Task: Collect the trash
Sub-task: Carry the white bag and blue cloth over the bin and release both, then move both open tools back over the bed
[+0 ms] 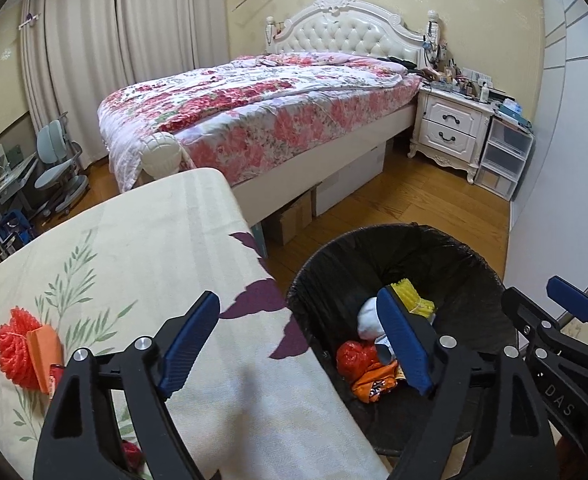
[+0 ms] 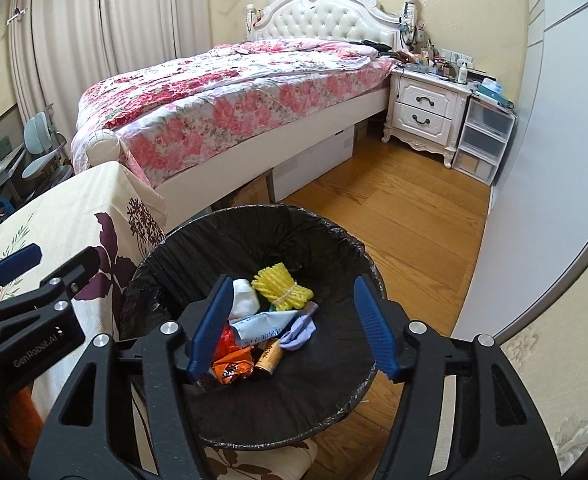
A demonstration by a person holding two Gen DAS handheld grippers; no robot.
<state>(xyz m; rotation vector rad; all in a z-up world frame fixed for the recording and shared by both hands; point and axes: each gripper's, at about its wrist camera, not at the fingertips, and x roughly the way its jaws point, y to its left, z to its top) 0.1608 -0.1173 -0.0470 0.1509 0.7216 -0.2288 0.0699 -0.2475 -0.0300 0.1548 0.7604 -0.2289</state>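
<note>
Cloth-covered bench with leaf and flower print, bearing a red mesh bundle and an orange wrapper touching it. Wooden floor beside the bench, carrying a black-lined trash bin, close against the bench's edge.

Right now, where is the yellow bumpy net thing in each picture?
Left wrist view: the yellow net sits in the bin, lower right, partly behind a finger of the left tool.
Right wrist view: it lies mid-picture, between the open fingers of the right tool.
Shared landmark: the white bedside cabinet, right of the bed.
</note>
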